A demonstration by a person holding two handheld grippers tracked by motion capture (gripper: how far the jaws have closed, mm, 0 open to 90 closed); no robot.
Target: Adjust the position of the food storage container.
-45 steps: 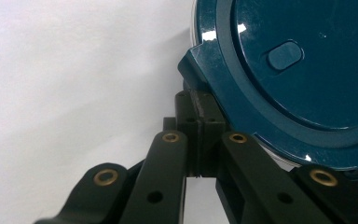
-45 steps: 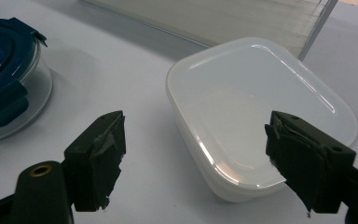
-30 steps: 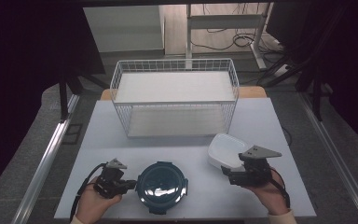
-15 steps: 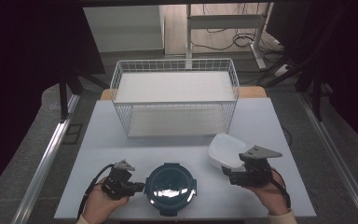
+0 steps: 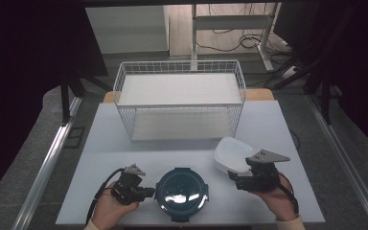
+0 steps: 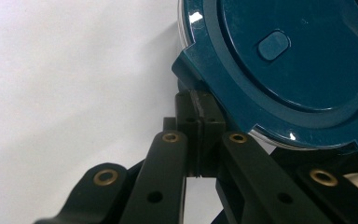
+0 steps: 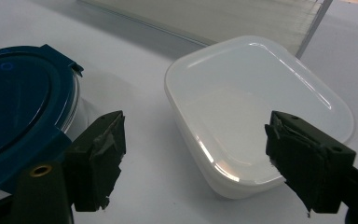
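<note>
Wire basket as landmark. Nearer than basket: round blue-lidded container, rigid, glossy, likely slippery; best taken at a lid clip. Right of it: white tub, light, stiff. Left gripper shut against lid tab; right gripper open, empty.

A white wire basket stands at the far middle of the pale table, its long side facing the near edge and a flat white floor inside it. Beyond the table lies a grey floor, where black cables trail around the legs of a white metal frame.
</note>
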